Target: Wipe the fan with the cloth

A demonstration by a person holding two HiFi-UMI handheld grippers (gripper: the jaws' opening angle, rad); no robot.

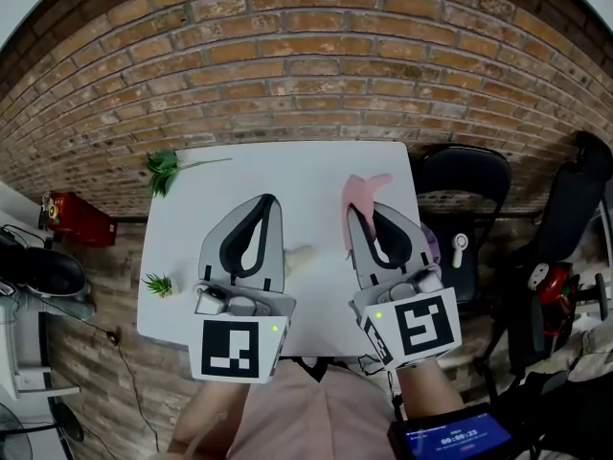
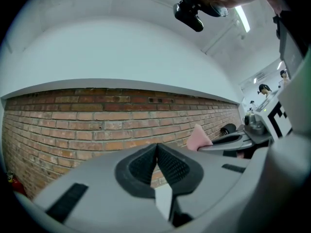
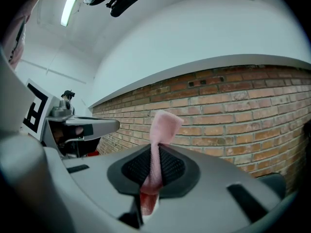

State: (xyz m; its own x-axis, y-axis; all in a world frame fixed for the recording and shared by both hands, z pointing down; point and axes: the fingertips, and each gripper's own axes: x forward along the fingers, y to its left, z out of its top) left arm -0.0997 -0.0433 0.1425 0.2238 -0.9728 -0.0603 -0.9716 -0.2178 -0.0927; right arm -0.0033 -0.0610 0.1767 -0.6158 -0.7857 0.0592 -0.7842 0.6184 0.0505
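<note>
place: looks like a lab or studio workroom | upper frame, head view: bare brick wall (image 1: 316, 56) | centre: small white table (image 1: 287, 171) | right: black chair (image 1: 469, 175) | bottom right: timer screen (image 1: 458, 439) | upper left, right gripper view: strip light (image 3: 68, 11) on white ceiling (image 3: 194, 28)

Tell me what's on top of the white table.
On the table: a green sprig far left, a smaller sprig at the left edge, a pale object partly behind the left gripper. What lies under it and the right gripper is hidden.
</note>
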